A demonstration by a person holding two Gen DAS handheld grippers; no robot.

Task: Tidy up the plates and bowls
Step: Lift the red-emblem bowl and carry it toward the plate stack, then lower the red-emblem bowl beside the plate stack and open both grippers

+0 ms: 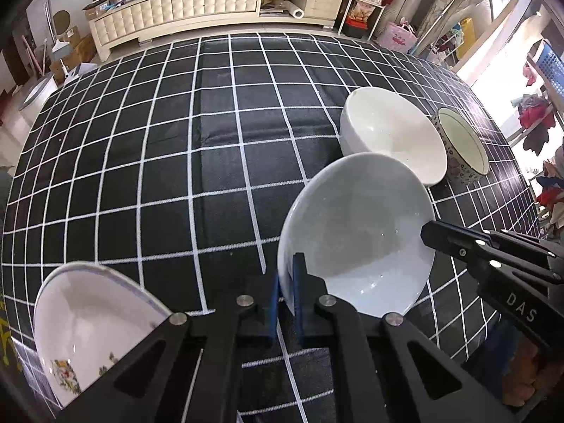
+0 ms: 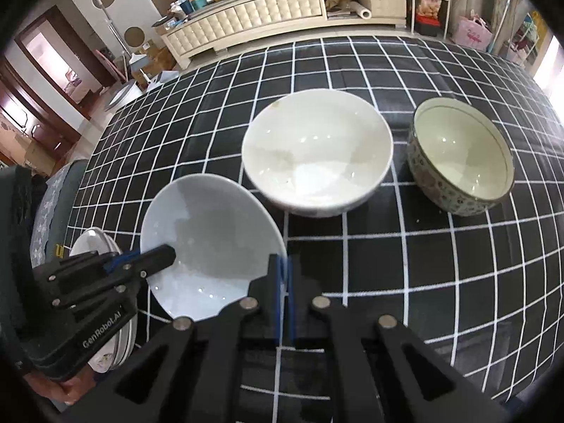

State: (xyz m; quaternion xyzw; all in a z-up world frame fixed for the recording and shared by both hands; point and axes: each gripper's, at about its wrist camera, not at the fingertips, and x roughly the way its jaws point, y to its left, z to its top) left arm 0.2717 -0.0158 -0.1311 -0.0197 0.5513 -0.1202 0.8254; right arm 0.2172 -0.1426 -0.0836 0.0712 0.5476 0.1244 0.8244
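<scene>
A pale grey-white plate (image 1: 356, 232) is held tilted above the checked table; it also shows in the right wrist view (image 2: 208, 239). My left gripper (image 1: 286, 292) is shut on its left rim. My right gripper (image 2: 283, 292) is shut on its right rim, and shows from the side in the left wrist view (image 1: 433, 234). A white bowl (image 2: 317, 155) and a patterned bowl (image 2: 461, 158) stand beyond the plate. A floral plate (image 1: 88, 320) lies at the near left, part of a small stack (image 2: 105, 317) under my left gripper.
The black tablecloth with white grid (image 1: 176, 141) covers the table. A cream sideboard (image 1: 183, 10) with clutter stands beyond the far edge. A chair cushion (image 2: 53, 204) sits at the table's left side.
</scene>
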